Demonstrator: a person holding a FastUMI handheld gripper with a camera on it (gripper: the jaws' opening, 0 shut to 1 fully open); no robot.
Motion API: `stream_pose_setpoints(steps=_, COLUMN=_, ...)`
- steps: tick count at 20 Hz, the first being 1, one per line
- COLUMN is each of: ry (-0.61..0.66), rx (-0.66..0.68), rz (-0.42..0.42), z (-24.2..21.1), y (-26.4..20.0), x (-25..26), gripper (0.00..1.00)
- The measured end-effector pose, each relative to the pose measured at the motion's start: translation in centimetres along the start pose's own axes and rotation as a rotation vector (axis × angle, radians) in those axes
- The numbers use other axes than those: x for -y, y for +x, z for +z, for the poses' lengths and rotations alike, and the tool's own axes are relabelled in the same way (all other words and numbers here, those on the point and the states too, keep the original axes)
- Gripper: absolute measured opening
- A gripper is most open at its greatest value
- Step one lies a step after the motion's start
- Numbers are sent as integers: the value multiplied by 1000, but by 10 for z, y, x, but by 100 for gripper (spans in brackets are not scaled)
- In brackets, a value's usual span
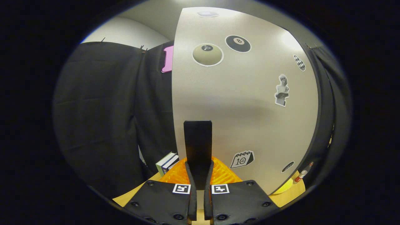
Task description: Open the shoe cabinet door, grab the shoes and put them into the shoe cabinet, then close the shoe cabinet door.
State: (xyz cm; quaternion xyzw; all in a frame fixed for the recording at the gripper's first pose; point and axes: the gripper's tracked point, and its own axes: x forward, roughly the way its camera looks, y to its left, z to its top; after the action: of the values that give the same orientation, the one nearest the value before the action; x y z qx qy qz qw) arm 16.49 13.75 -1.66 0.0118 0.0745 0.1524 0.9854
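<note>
While the gripper (200, 175) is clamped on the dark handle (197, 147) at the left edge of the shoe cabinet door (250, 109), closing looks the likeliest step in hand; next, let go and back straight off.

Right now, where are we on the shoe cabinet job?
Early, it looks like. The gripper is shut on the door handle, a dark upright bar on the sticker-covered cabinet door. The door's left edge stands against the black cloth, so whether it is closed or swung out is hard to tell. No shoes in sight, so loading them and closing the door seem left.
</note>
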Motion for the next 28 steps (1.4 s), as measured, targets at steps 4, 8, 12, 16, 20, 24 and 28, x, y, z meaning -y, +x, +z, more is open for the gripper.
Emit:
stream_pose_setpoints(steps=4, ry=11, rx=13, rz=12, z=-3, y=-29, x=7, gripper=11)
stream_pose_setpoints(steps=8, ry=17, rx=17, rz=-1, z=-6, y=-53, x=17, gripper=11)
stream_pose_setpoints(steps=12, ry=23, rx=26, rz=-23, z=-8, y=-74, x=31, gripper=10)
stream_pose_setpoints(steps=16, ry=37, rx=23, rz=-65, z=-10, y=-95, x=49, gripper=10)
stream_pose_setpoints(steps=20, ry=34, rx=21, rz=-49, z=-11, y=-100, x=58, gripper=9)
stream_pose_setpoints(steps=24, ry=14, rx=22, rz=1, z=-13, y=-108, x=66, gripper=10)
stream_pose_setpoints(steps=28, ry=5, rx=29, rz=18, z=-13, y=-116, x=79, gripper=9)
